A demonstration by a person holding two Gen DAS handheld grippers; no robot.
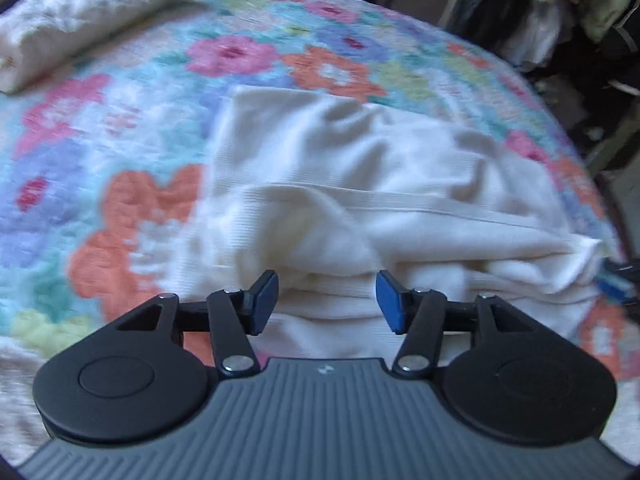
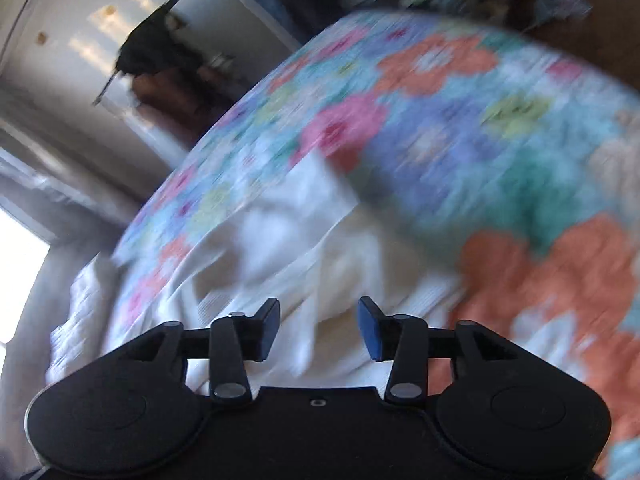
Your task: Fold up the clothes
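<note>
A cream-white knit garment (image 1: 360, 184) lies partly folded in layers on a flowered bedspread (image 1: 100, 152). My left gripper (image 1: 327, 300) is open and empty, its blue pads just above the garment's near folded edge. In the right wrist view the same garment (image 2: 280, 248) shows blurred, on the bedspread (image 2: 480, 140). My right gripper (image 2: 318, 328) is open and empty, just over the garment's edge. A bit of the right gripper's blue pad (image 1: 614, 284) shows at the garment's right corner in the left wrist view.
A rolled white quilted blanket (image 1: 80, 16) lies at the bed's far left corner. Hanging clothes and dark clutter (image 1: 560, 8) stand beyond the bed's right edge. In the right wrist view a wall, a door and a dark hanging object (image 2: 152, 48) stand beyond the bed.
</note>
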